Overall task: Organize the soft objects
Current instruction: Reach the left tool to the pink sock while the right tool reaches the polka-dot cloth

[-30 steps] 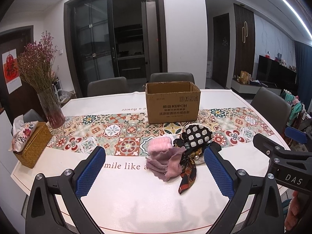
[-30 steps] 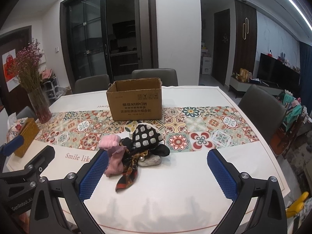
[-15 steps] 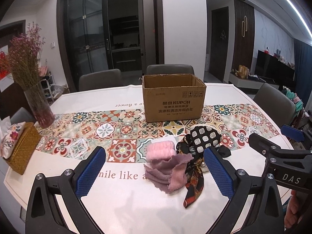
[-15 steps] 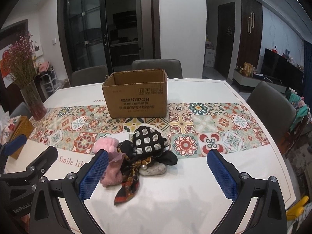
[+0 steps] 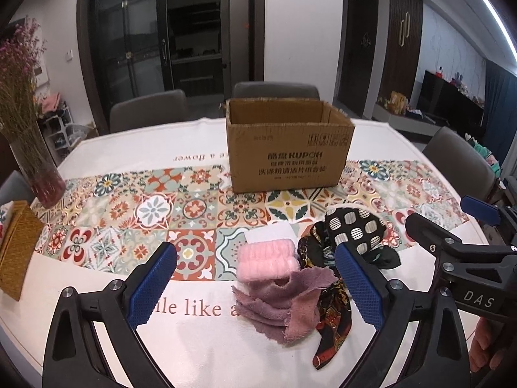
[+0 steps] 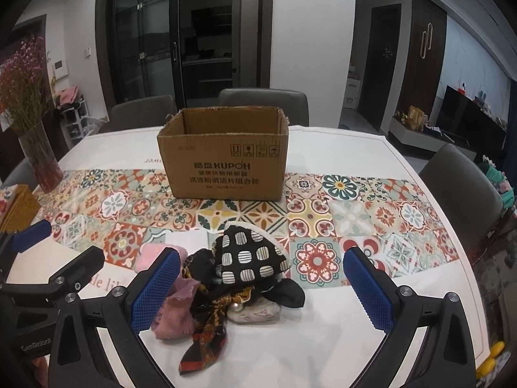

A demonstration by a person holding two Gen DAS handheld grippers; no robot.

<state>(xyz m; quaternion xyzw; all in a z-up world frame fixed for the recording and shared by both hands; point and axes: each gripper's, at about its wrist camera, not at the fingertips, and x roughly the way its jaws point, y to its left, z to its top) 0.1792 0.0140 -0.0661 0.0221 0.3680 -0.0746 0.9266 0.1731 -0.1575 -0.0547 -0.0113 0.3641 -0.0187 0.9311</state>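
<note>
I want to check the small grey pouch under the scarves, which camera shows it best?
Right wrist view: the grey pouch lies exposed below the black patterned scarf. The left wrist view hides it behind the pile.

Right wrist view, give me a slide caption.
Open right gripper hovers over a pile of soft cloths before a cardboard box.

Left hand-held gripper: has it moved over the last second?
Yes. The left hand-held gripper has advanced toward the cardboard box, which looms larger in its view, and the soft pile sits nearer.
</note>
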